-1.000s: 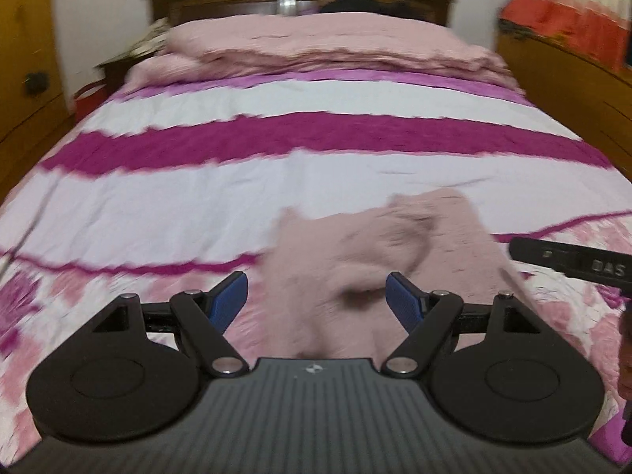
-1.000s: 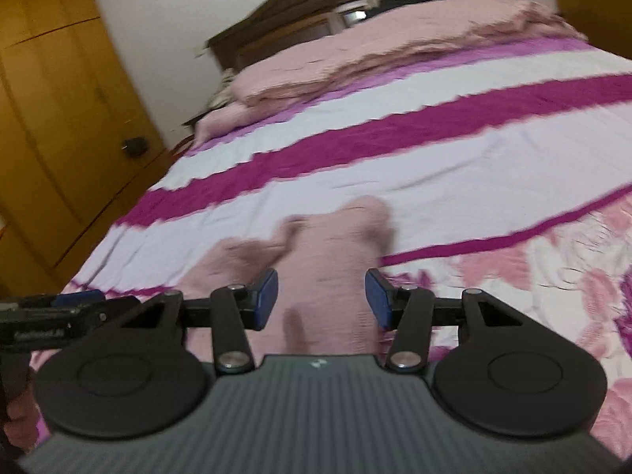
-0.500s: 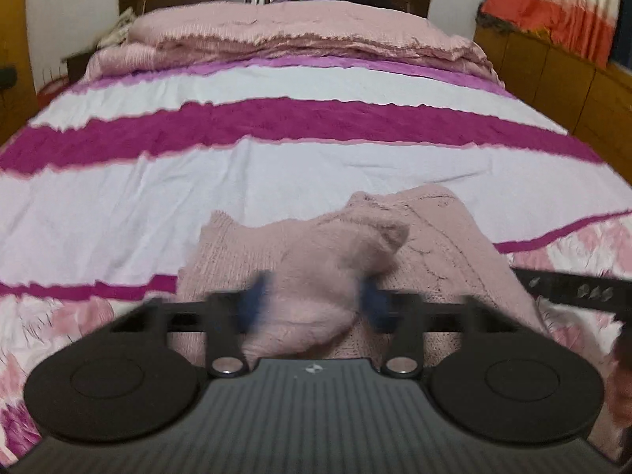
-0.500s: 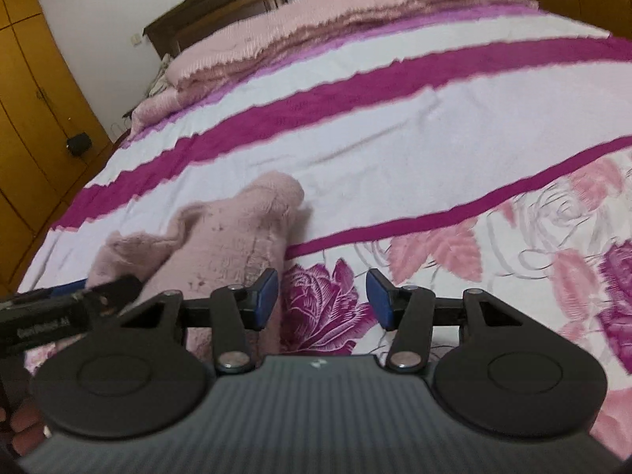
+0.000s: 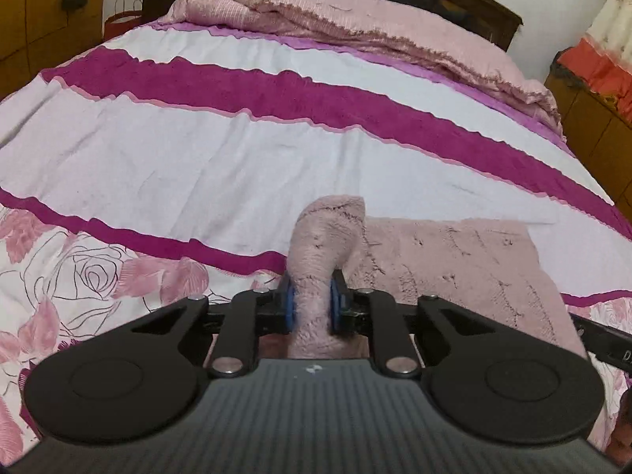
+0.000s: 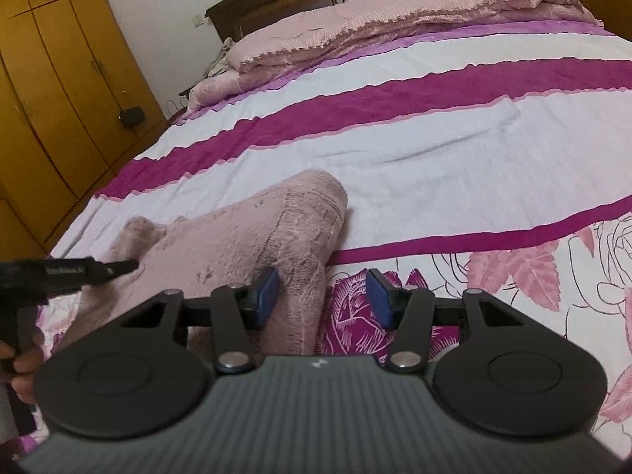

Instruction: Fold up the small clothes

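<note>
A small pale pink knitted sweater lies on the striped bedspread. My left gripper is shut on a sleeve-like part of the sweater, which stands up from the jaws. In the right wrist view the sweater lies left of centre. My right gripper is open and empty above the sweater's right edge, its left pad over the fabric. The left gripper also shows in the right wrist view at the sweater's left side.
A folded pink quilt lies at the head of the bed before a dark wooden headboard. Yellow wardrobe doors stand to the left. A wooden cabinet stands to the right.
My left gripper has closed on a sleeve-like part of the sweater and drawn it to the left. My right gripper stayed open and shifted to the sweater's right edge.
</note>
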